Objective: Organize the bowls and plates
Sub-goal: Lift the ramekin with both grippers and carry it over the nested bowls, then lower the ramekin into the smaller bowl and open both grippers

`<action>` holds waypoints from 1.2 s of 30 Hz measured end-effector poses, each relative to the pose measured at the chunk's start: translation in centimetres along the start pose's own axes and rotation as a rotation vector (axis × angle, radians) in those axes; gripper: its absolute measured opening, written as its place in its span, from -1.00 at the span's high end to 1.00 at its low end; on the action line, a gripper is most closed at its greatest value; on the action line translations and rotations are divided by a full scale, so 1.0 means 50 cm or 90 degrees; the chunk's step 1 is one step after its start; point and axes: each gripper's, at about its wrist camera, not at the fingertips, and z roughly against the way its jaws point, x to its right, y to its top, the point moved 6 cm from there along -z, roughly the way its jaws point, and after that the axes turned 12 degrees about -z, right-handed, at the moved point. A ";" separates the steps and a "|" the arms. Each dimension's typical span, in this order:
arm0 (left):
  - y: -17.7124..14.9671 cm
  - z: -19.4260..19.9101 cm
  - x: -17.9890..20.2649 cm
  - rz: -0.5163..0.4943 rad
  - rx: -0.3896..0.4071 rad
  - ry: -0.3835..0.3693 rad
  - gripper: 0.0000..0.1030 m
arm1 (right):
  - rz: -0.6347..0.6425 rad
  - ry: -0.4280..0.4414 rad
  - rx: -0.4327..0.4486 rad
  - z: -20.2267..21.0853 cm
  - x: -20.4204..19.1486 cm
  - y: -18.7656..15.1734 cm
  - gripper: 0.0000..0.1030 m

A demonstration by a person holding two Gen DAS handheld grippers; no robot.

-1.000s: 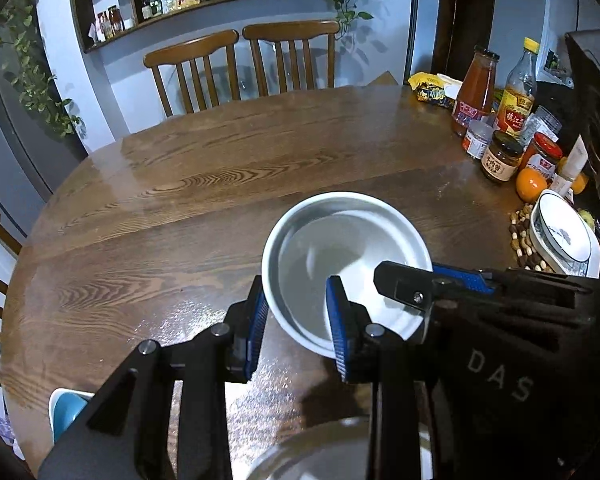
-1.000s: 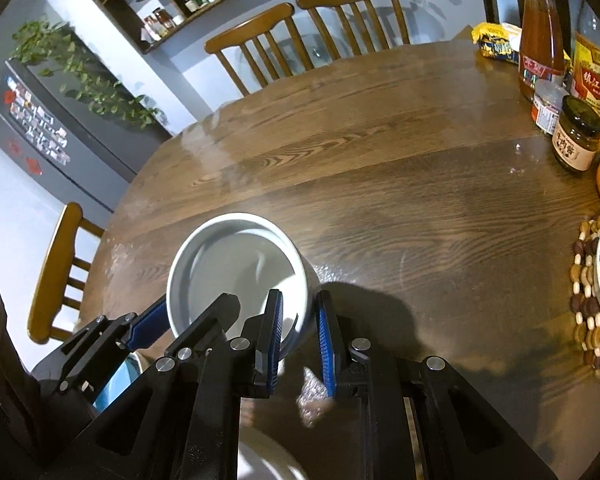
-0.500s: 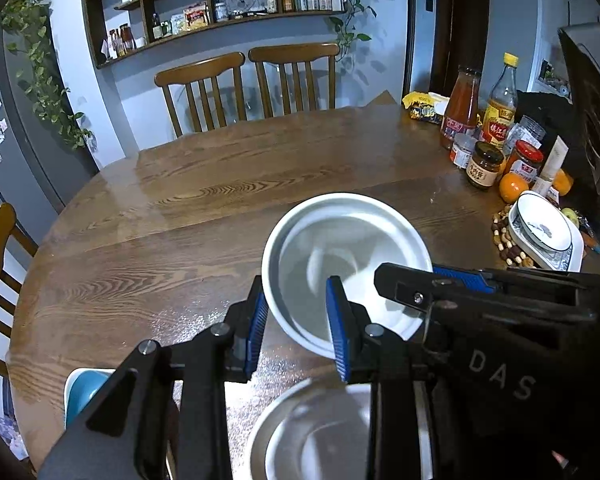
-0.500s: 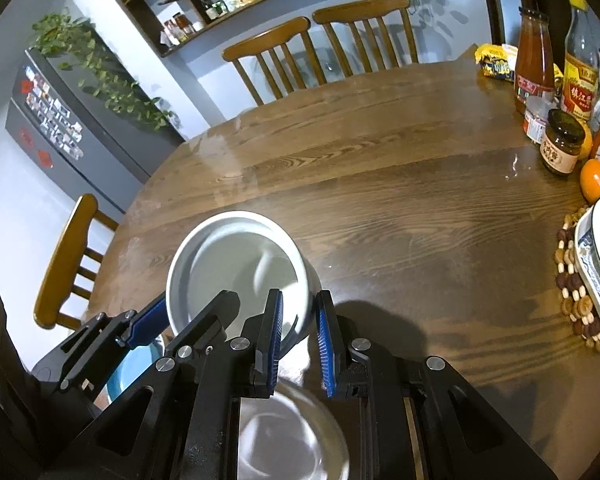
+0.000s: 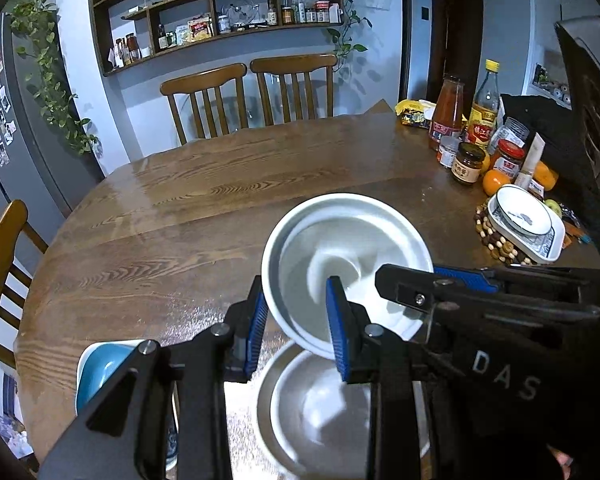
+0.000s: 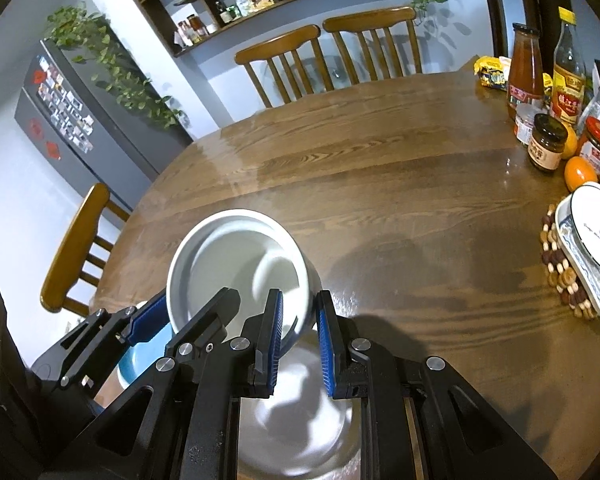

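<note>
Both grippers hold one white bowl (image 5: 348,256) in the air above the table. My left gripper (image 5: 298,328) is shut on its near-left rim. My right gripper (image 6: 298,324) is shut on its near-right rim; the bowl also shows in the right wrist view (image 6: 240,264). Directly below it a second white bowl (image 5: 320,408) sits on the table near the front edge, also in the right wrist view (image 6: 300,412). A blue bowl (image 5: 100,376) stands to its left.
At the table's right, a blue-patterned plate stack (image 5: 524,220) rests on a beaded trivet (image 5: 496,240). Jars, sauce bottles and oranges (image 5: 472,148) crowd the far right. Chairs (image 5: 252,96) stand behind the round wooden table (image 5: 180,216).
Both grippers lifted the white bowl up and back toward the table's front edge. The lower white bowl and the blue bowl came into view beneath it.
</note>
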 end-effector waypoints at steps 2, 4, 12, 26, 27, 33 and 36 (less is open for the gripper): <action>-0.009 0.007 0.003 -0.001 0.000 0.000 0.48 | 0.002 -0.001 -0.001 0.007 -0.002 -0.012 0.63; -0.019 0.014 0.005 -0.002 -0.002 -0.001 0.50 | 0.001 -0.002 -0.003 0.010 -0.004 -0.023 0.63; -0.049 0.018 0.019 -0.004 -0.018 -0.014 0.51 | -0.001 -0.014 -0.015 0.015 -0.001 -0.059 0.63; -0.119 -0.020 0.042 0.008 -0.085 -0.059 0.47 | -0.011 -0.042 -0.084 -0.032 0.028 -0.120 0.63; -0.125 -0.024 0.043 0.008 -0.092 -0.062 0.47 | -0.010 -0.046 -0.090 -0.036 0.029 -0.124 0.63; -0.139 -0.037 0.053 0.004 -0.114 -0.073 0.47 | -0.004 -0.066 -0.111 -0.051 0.037 -0.137 0.63; -0.143 -0.039 0.055 0.002 -0.118 -0.078 0.47 | -0.004 -0.074 -0.115 -0.053 0.042 -0.138 0.63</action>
